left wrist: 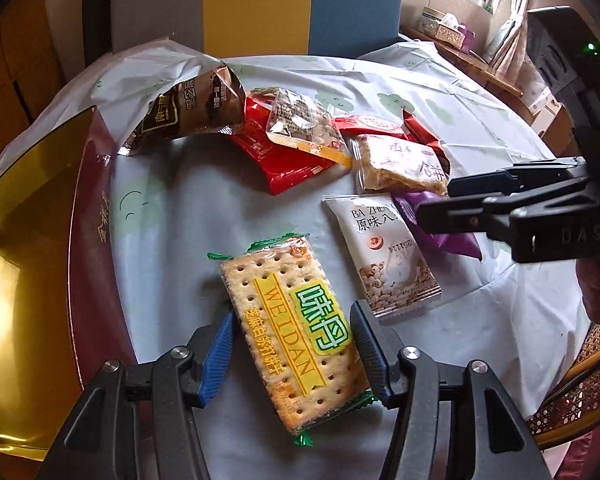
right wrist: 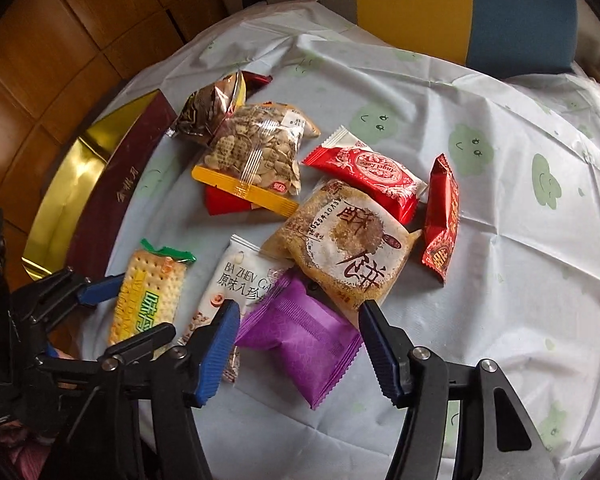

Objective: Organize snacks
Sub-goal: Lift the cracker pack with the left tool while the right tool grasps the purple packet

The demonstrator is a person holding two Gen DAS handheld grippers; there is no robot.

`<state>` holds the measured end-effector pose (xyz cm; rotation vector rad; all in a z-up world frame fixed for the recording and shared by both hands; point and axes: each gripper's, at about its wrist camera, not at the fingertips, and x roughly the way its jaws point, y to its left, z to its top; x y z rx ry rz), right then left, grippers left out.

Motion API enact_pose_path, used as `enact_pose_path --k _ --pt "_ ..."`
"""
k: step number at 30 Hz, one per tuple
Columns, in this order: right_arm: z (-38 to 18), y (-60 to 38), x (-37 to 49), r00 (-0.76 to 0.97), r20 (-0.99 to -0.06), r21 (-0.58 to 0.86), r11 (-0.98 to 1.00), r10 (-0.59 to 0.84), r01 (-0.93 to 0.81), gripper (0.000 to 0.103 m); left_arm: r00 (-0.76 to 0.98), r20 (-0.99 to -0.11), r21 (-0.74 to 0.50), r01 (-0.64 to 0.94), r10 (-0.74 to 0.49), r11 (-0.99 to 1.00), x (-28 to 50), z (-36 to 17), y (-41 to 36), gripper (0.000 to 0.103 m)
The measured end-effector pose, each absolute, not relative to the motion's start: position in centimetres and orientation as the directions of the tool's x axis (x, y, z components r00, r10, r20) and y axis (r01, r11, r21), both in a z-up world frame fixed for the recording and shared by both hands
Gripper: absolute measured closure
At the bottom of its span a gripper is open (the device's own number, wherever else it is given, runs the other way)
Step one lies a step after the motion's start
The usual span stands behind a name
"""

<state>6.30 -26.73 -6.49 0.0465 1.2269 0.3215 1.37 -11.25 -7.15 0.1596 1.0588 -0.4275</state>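
Note:
A cracker packet (left wrist: 296, 336) with green ends and a yellow band lies lengthwise between my left gripper's (left wrist: 292, 312) blue pads, which press on both its long edges. The right wrist view shows that left gripper (right wrist: 146, 304) around the same cracker packet (right wrist: 148, 292). My right gripper (right wrist: 299, 305) straddles a purple packet (right wrist: 300, 336) on the cloth; its pads stand close to the packet's sides without squeezing it. The right gripper (left wrist: 436, 202) reaches in from the right over the purple packet (left wrist: 452, 240). A maroon box (left wrist: 96, 220) with a gold lining sits at the left.
Loose snacks lie on the pale cloth (right wrist: 480, 240): a white packet (right wrist: 236, 280), a brown pastry packet (right wrist: 348, 248), two red packets (right wrist: 364, 172), a seed bag (right wrist: 252, 152) and a dark foil bag (right wrist: 208, 108). A chair (left wrist: 300, 4) stands behind the table.

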Motion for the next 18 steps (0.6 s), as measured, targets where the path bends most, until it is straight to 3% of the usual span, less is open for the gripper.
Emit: enact_pose_path --k 3,6,10,18 --pt "-6.9 -26.0 5.9 0.249 -0.929 0.206 0.943 0.273 -0.263 0.041 0.422 -0.866 -0.076 0.420 -0.268 0.905 0.7 -6.9 -10.8 0.045" --pt "-6.8 -26.3 5.7 0.192 -0.917 0.295 0.918 0.350 -0.265 0.041 0.423 -0.866 -0.074 0.421 -0.267 0.904 1.2 -7.3 -11.2 0.045" --pt "-7.3 -26.4 5.6 0.180 -0.932 0.261 0.929 0.313 -0.263 0.023 0.425 -0.864 -0.076 0.418 -0.269 0.905 1.0 -7.4 -11.3 0.045" --pt "-4.9 -26.6 4.2 0.262 -0.900 0.256 0.908 0.349 -0.331 0.017 0.424 -0.864 -0.079 0.418 -0.271 0.905 1.1 -7.6 -11.4 0.045"
